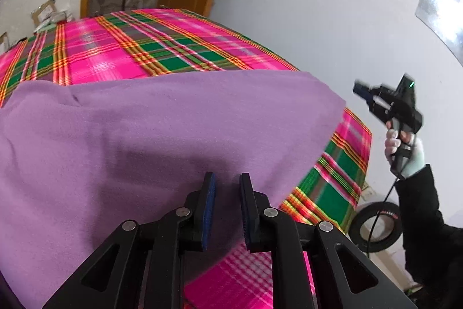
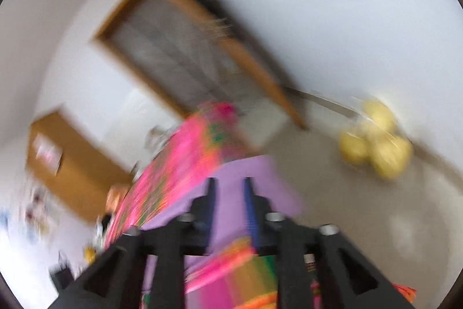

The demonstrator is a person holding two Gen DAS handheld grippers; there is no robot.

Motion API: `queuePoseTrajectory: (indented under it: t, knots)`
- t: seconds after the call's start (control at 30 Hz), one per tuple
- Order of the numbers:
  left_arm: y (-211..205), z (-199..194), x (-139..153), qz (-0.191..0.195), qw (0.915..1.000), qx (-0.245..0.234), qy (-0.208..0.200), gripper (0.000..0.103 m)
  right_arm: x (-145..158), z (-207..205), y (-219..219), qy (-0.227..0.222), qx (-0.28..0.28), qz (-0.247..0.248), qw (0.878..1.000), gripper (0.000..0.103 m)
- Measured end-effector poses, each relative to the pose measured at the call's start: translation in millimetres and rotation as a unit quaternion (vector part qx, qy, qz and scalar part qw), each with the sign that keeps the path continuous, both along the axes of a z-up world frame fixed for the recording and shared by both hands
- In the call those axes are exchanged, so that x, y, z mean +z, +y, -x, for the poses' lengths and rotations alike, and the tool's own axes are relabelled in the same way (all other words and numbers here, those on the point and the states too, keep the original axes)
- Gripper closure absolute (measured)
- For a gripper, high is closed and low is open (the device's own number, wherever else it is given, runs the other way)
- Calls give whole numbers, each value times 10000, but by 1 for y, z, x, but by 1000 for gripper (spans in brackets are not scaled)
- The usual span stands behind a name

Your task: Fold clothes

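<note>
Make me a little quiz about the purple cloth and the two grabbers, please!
1. True or false: the purple cloth lies on a pink and green checked cover.
2. Which gripper is lifted off to the side of the cloth? A) the left gripper B) the right gripper
3. Fill in: the hand that holds the right gripper wears a ____ glove.

Key
1. True.
2. B. In the left wrist view it is up in the air beside the table, while the left gripper hangs over the cloth, fingers apart.
3. White.
</note>
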State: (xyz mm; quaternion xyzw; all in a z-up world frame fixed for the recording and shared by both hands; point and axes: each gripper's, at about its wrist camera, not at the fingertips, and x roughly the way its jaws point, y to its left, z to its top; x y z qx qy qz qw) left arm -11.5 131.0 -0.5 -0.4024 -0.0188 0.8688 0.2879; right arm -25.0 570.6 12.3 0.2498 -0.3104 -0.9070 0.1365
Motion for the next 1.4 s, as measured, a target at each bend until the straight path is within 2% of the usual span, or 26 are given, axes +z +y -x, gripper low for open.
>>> queuePoseTrajectory:
  t: [0.1, 0.17, 0.23, 0.27, 0.37, 0.4, 0.5, 0.57, 0.63, 0.73, 0.83, 0.93, 1.0, 1.1, 1.17, 1.27, 1.4]
  knots:
    - [3, -4, 0, 58, 10000, -33, 43, 87, -5, 5, -80, -165, 872, -525, 9947, 67]
    - [2, -7, 0, 23, 10000, -56, 33, 87, -15, 7, -128, -374, 1231, -949, 9871, 78]
    - [1, -10, 0, 10, 10000, -88, 34, 87, -20, 2, -159, -360, 1346, -1511, 9786, 80]
    - [1, -11, 0, 6, 9999, -106, 37, 87, -21, -5, -173, -206, 1265, -1978, 9718, 80]
    - [-8, -13, 2, -25, 10000, -67, 43, 87, -24, -32, -198, 277, 1010, -3193, 9418, 83]
    - [-15, -13, 3, -19, 10000, 33, 75, 87, -24, -37, -198, 322, 962, -3268, 9396, 83]
    - [-38, -10, 6, -31, 9992, 368, 154, 87, -24, -38, -168, 66, 406, -3033, 9520, 86]
    - [-60, -4, 7, -103, 9972, 718, 151, 87, -25, -35, -146, -235, -70, -2725, 9619, 89]
    - [-84, 4, 6, -33, 9931, 1175, 56, 87, -20, -33, -138, -420, -48, -2301, 9723, 87]
    - [-117, 13, 3, -55, 9850, 1722, -85, 87, -7, -29, -163, -270, 479, -2205, 9738, 87]
    - [-136, 16, 4, -176, 9809, 1935, -85, 87, 5, -13, -213, -163, 1434, -1928, 9706, 85]
    - [-149, 20, 6, -111, 9783, 2069, -29, 87, 17, 7, -263, -36, 2087, -2330, 9498, 76]
    - [-157, 23, 8, -51, 9768, 2139, 49, 87, 24, 21, -296, 53, 2501, -2618, 9321, 75]
    - [-172, 25, 9, -135, 9735, 2282, 114, 87, 36, 41, -345, 185, 3109, -3033, 9005, 75]
    - [-182, 29, 5, -370, 9722, 2313, -42, 87, 39, 55, -373, 190, 3505, -3263, 8777, 75]
    - [-192, 34, -3, -726, 9702, 2289, -332, 87, 30, 75, -392, 12, 3807, -3448, 8580, 75]
    - [-198, 33, -6, -979, 9684, 2260, -400, 87, 15, 93, -404, -211, 4162, -3412, 8425, 74]
